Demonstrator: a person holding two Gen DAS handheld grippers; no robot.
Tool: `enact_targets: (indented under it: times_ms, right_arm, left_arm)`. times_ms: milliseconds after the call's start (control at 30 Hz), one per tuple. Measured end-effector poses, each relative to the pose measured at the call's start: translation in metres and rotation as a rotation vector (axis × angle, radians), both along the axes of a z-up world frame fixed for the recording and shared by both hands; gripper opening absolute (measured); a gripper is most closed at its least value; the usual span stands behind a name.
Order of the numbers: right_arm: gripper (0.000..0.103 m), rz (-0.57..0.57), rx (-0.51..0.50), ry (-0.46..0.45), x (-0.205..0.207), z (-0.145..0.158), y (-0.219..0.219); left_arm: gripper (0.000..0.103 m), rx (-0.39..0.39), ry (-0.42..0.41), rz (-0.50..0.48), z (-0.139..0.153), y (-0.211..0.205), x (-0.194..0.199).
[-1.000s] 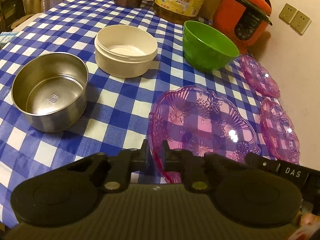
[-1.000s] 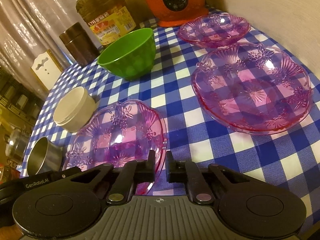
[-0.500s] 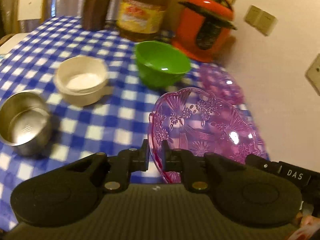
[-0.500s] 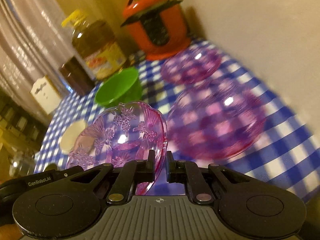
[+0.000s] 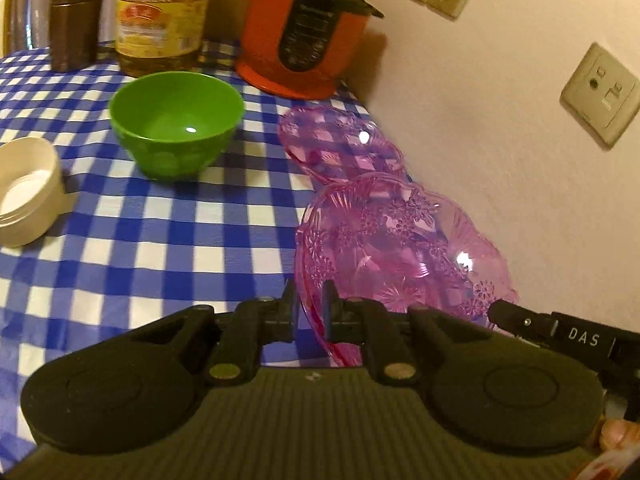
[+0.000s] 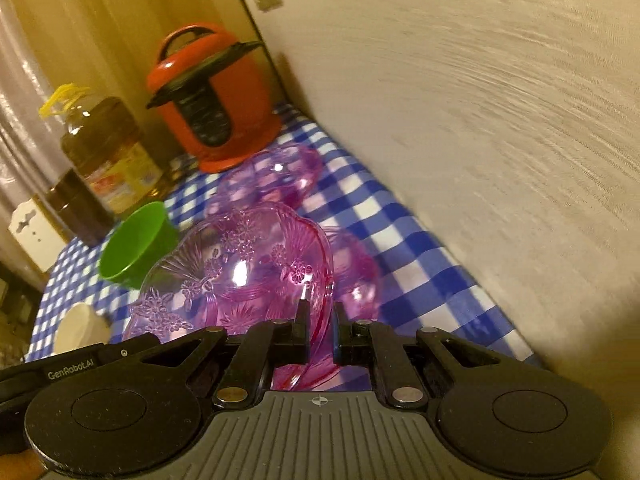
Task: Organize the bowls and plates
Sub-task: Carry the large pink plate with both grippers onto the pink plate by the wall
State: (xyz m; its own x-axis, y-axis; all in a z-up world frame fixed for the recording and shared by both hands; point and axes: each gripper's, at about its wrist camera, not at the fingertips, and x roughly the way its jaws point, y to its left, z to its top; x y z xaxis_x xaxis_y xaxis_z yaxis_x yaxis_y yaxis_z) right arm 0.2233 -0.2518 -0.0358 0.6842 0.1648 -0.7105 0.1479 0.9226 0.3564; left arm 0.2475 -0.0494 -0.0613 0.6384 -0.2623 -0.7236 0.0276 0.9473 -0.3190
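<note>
the left tongs [image 5: 307, 300] pinch the near rim of a pink patterned plate [image 5: 404, 244], and the right tongs [image 6: 318, 320] pinch its opposite rim, so the plate hangs between both. it sits low over another pink plate [image 6: 356, 276] near the wall. a third pink plate [image 5: 340, 144] lies just beyond, in front of the orange cooker [image 5: 304, 24]. a green bowl [image 5: 176, 124] and a cream tub [image 5: 28, 192] stand to the left on the checked surface [image 5: 160, 232].

A blue-and-white checked cloth [image 5: 160, 240] covers the surface against a cream wall [image 5: 500, 140] bearing beige sockets [image 5: 600, 94], under warm dim light; curtains [image 6: 24, 100] hang behind.
</note>
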Motion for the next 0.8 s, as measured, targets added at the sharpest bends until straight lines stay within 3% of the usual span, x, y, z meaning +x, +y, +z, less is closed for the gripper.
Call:
enact_targets:
  times_ms: [367,800]
  right_arm:
    - [0.01,-0.011,-0.043,0.029,0.023,-0.025,-0.014]
    - [0.01,0.008,-0.093,0.048,0.031,-0.034,-0.011]
  left_arm:
    - [0.011,0.044,0.018,-0.044,-0.019,-0.02,0.024]
    - [0.012,0.093,0.01,-0.071,-0.031,-0.029,0.03]
